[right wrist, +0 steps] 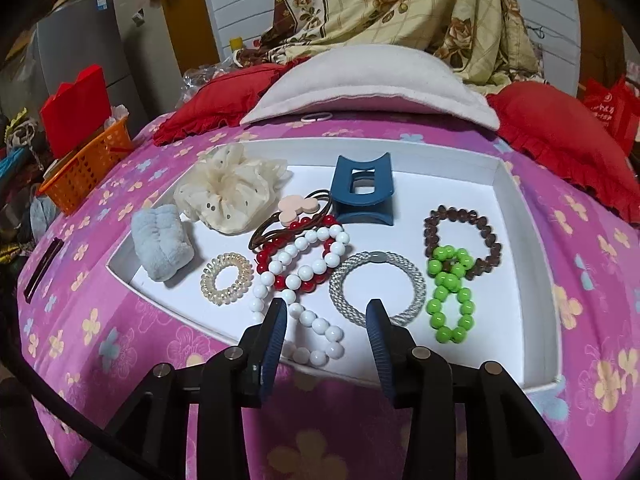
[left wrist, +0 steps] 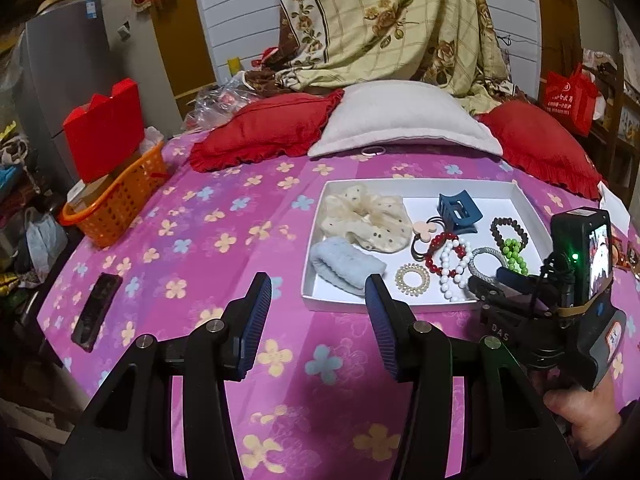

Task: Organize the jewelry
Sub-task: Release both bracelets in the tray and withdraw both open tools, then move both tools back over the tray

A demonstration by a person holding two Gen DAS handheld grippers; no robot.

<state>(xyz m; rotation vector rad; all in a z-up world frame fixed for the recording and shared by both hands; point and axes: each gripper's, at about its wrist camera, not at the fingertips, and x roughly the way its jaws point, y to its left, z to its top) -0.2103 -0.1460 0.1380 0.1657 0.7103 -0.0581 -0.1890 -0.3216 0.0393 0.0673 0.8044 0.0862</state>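
Note:
A white tray (right wrist: 516, 208) on the pink flowered bed holds a cream scrunchie (right wrist: 228, 192), a pale blue scrunchie (right wrist: 162, 242), a clear coil tie (right wrist: 226, 278), red (right wrist: 280, 256), white (right wrist: 316, 268), green (right wrist: 450, 296) and brown (right wrist: 464, 236) bead bracelets, a silver braided band (right wrist: 378, 288) and a blue claw clip (right wrist: 362, 190). My right gripper (right wrist: 328, 320) is open and empty over the tray's near edge, above the white beads. My left gripper (left wrist: 318, 294) is open and empty, left of the tray (left wrist: 424, 188). The right gripper (left wrist: 504, 280) also shows there.
An orange basket (left wrist: 120, 204) with a red box (left wrist: 104, 128) stands at the bed's left edge. A dark phone (left wrist: 96, 310) lies on the sheet at left. Red pillows (left wrist: 264, 128) and a white cushion (left wrist: 400, 120) lie behind the tray.

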